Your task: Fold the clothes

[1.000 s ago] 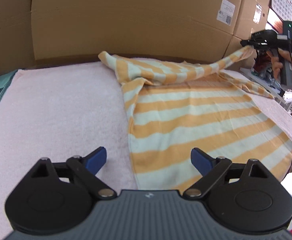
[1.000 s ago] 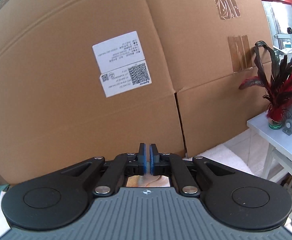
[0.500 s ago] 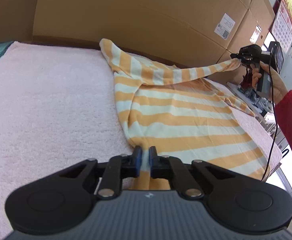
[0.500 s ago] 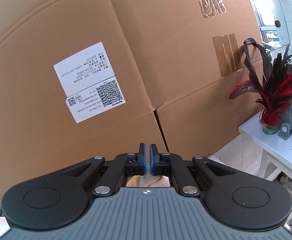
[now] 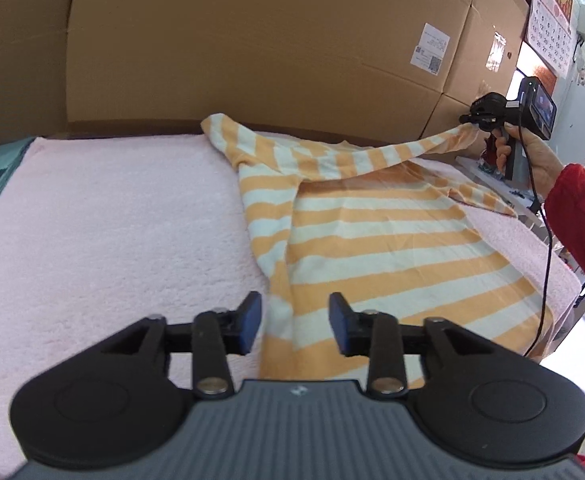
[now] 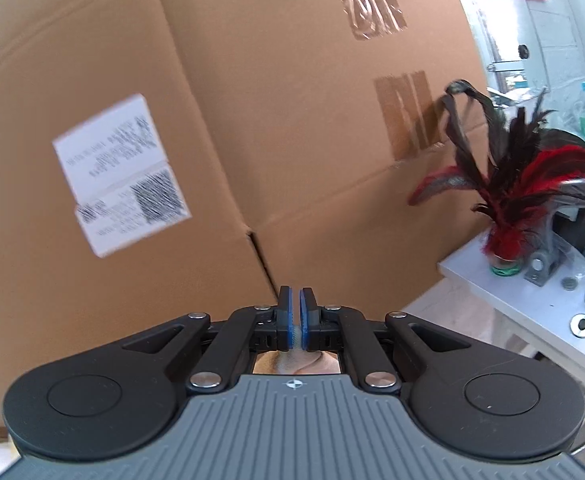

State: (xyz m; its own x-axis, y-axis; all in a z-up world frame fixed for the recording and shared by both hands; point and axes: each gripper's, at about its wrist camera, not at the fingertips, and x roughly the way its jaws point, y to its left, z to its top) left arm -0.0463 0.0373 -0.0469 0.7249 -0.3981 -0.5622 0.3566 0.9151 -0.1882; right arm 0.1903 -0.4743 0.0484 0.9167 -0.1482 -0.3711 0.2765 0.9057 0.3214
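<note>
So the orange-and-white striped shirt (image 5: 392, 248) was spread over the right half of the desk, lying on a pink fluffy towel (image 5: 112, 220). The left gripper (image 5: 294, 322) sat low at the near edge with its jaws released, straddling the shirt's left hem but not pinching it. The right gripper (image 5: 478, 118) was up at the far right corner, jaws clenched on one sleeve, pulling it taut off the desk. Big cardboard boxes (image 6: 252, 120) lined the back, feather duster (image 6: 524, 184) off to the side

Cardboard boxes (image 5: 252, 40), calendar (image 5: 552, 12), perhaps feather duster (image 6: 512, 200)
</note>
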